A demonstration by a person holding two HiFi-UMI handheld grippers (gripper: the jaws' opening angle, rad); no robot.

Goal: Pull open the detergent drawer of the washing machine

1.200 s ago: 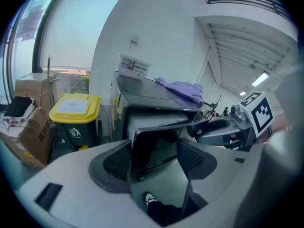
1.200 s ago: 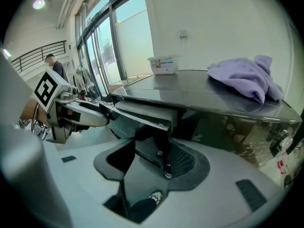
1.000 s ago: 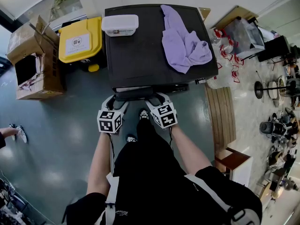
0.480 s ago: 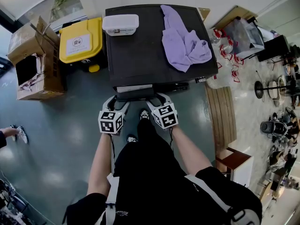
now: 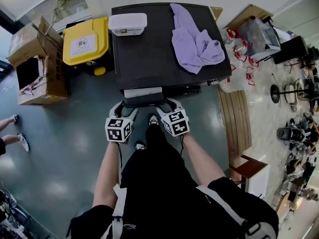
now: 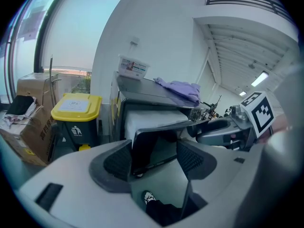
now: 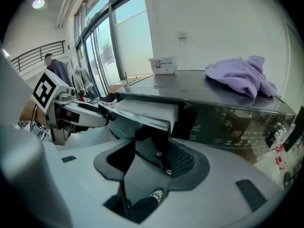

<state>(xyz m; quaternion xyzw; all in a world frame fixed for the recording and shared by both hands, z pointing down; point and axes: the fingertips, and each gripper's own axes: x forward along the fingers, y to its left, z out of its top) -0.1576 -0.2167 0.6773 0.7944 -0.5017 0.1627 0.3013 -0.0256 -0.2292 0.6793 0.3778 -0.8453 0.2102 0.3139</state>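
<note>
- Two grippers at work, both low at the front of the washing machine [image 5: 149, 59], side by side and pointing down at it.
- And the drawer [image 5: 143, 92] is partway out at the machine's upper left corner, its white inside showing behind the dark front panel.
- Left gripper [image 5: 125, 107] has that front panel right between its ribbed pads, which are clamped on its left end.
- Right gripper [image 5: 167, 105] is pinching the panel's other end, with the corner of the panel wedged between its pads.
- Up on the machine's dark top, a lilac cloth [image 5: 195, 44] lies crumpled towards the right.
- A clear plastic tub [image 5: 128, 25] sits at the back left corner, well apart from the cloth.
- Just left of the machine stands a yellow-lidded bin [image 5: 85, 41].
- Further left, there's an open cardboard box [image 5: 35, 59] on the grey floor.
</note>
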